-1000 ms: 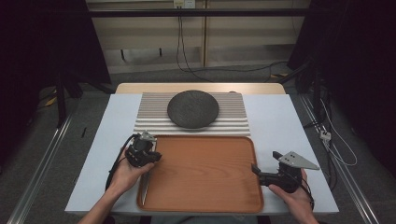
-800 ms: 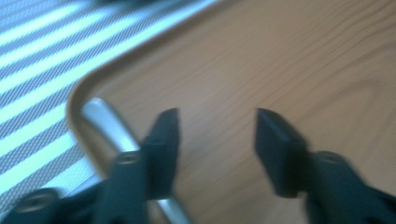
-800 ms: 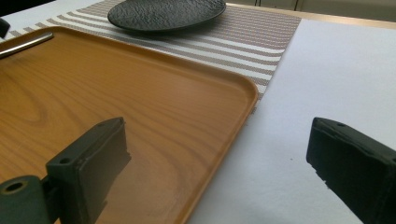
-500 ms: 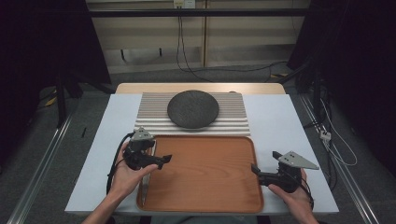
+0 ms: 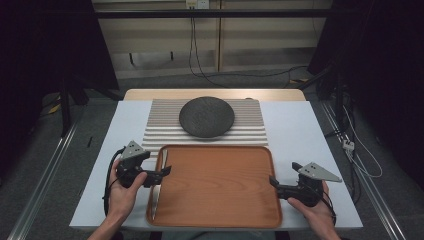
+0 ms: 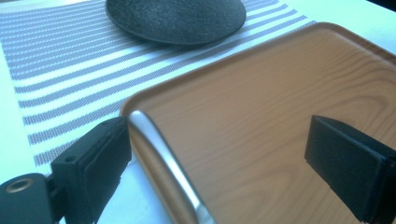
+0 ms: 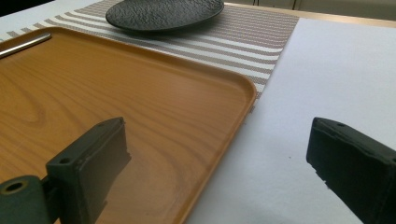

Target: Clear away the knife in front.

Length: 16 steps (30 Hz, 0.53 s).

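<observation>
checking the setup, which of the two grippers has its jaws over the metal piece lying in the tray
The left gripper: its open jaws straddle the tray's left rim, where the metal utensil handle lies. The right gripper straddles the bare right rim.

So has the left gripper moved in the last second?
Yes. The left gripper swung from the striped mat toward the tray, its open jaws now straddling the tray's left rim.

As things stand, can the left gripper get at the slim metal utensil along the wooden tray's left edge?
Probably yes: the left gripper is open, its jaws straddling the slim metal utensil at the brown wooden tray's rim, with nothing between them.
</observation>
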{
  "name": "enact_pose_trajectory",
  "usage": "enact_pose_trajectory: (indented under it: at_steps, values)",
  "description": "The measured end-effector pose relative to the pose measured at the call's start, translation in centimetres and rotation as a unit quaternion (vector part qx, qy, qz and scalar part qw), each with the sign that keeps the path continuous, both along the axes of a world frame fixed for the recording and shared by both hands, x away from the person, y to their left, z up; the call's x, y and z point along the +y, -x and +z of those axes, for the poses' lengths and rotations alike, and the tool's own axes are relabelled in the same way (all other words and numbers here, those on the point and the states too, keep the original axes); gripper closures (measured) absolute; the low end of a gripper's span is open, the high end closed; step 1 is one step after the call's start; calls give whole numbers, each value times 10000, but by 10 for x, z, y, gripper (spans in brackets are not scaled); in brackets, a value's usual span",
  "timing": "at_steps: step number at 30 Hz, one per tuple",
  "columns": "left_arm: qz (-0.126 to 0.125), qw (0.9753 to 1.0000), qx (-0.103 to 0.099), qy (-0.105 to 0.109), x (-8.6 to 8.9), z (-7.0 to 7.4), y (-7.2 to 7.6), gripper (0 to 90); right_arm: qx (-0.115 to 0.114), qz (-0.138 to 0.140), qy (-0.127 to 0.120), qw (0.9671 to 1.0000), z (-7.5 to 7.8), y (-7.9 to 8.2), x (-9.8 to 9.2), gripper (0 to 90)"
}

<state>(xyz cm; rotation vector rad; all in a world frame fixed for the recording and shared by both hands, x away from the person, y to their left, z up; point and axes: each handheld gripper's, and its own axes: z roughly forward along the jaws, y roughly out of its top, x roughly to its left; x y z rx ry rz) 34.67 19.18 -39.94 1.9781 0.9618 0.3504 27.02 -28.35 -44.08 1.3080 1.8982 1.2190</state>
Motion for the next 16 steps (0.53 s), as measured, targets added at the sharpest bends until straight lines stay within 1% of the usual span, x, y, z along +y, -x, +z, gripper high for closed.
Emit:
enact_pose_trajectory:
  at_steps: [2, 4, 6, 9, 10, 11, 12, 15, 16]
  values:
    - [105, 9999, 7, -12, 2, -5, 2, 73, -3, -20, 15, 10000, 0, 0, 0, 52]
    - [139, 9999, -8, 2, 4, -9, 2, 71, 2, -27, 28, 10000, 0, 0, 0, 53]
    - [155, 9998, -84, 12, 4, -13, 3, 71, -11, -27, 27, 10000, 0, 1, -1, 53]
    - [177, 9995, -246, -123, 4, -16, 8, 71, 6, -56, 16, 10000, 0, 1, -2, 53]
    - [158, 9994, -259, -155, 5, -16, 9, 71, 5, -59, 13, 10000, 0, 2, -2, 53]
    - [110, 9996, -218, -116, 6, -17, 10, 70, -1, -62, 20, 10000, 0, 2, -2, 53]
    - [112, 9998, -168, -66, 8, -18, 10, 70, -14, -58, 15, 10000, 0, 3, -3, 53]
    - [156, 9997, -143, -136, 8, -19, 8, 68, 33, -83, -27, 10000, 0, 4, -5, 53]
    - [157, 9997, -133, -124, 8, -20, 8, 68, 6, -88, -23, 10000, 0, 4, -5, 53]
